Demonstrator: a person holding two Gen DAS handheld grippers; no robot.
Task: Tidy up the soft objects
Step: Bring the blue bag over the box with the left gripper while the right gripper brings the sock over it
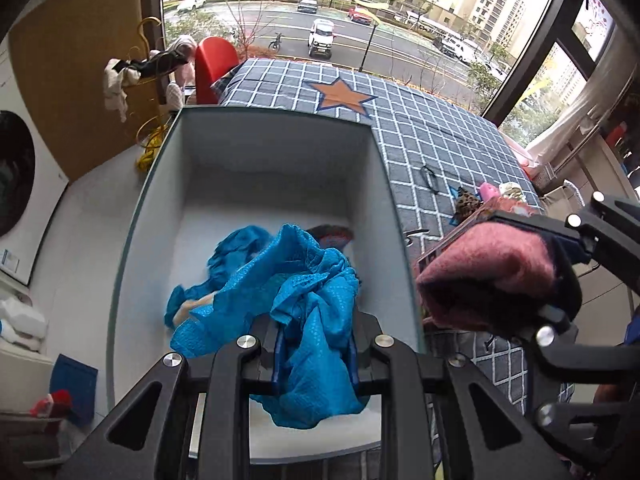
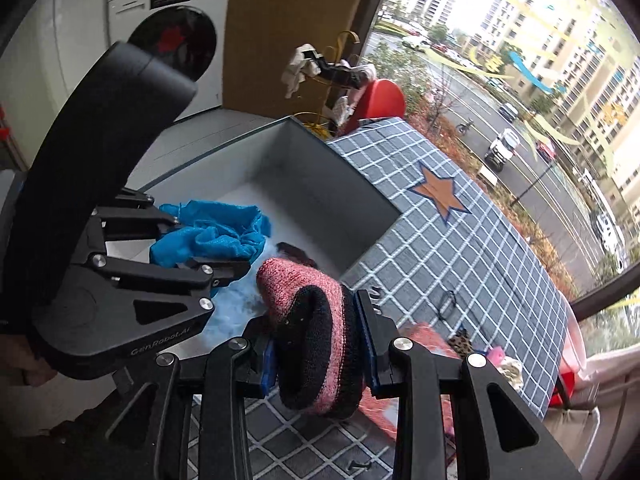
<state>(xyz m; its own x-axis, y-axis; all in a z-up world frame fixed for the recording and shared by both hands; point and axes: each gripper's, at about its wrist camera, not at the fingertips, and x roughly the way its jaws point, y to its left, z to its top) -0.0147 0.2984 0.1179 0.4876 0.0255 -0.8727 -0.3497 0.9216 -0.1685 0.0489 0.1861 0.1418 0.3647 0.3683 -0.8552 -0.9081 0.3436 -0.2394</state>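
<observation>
My left gripper (image 1: 314, 354) is shut on a blue mesh cloth (image 1: 296, 288) and holds it over the inside of the grey box (image 1: 132, 224); the cloth hangs down onto the box floor. It also shows in the right wrist view (image 2: 212, 232). My right gripper (image 2: 320, 356) is shut on a rolled pink and black knit item (image 2: 316, 332), held above the box's right edge. From the left wrist view this knit item (image 1: 488, 268) is to the right of the box. A dark red item (image 1: 334, 234) lies in the box behind the cloth.
The box sits beside a grey checked cloth with an orange star (image 1: 340, 94) covering the table. Small items (image 1: 492, 194) and a black hair tie (image 1: 430, 178) lie on it at the right. A washing machine (image 2: 172, 40), a red chair (image 1: 214, 68) and a window stand beyond.
</observation>
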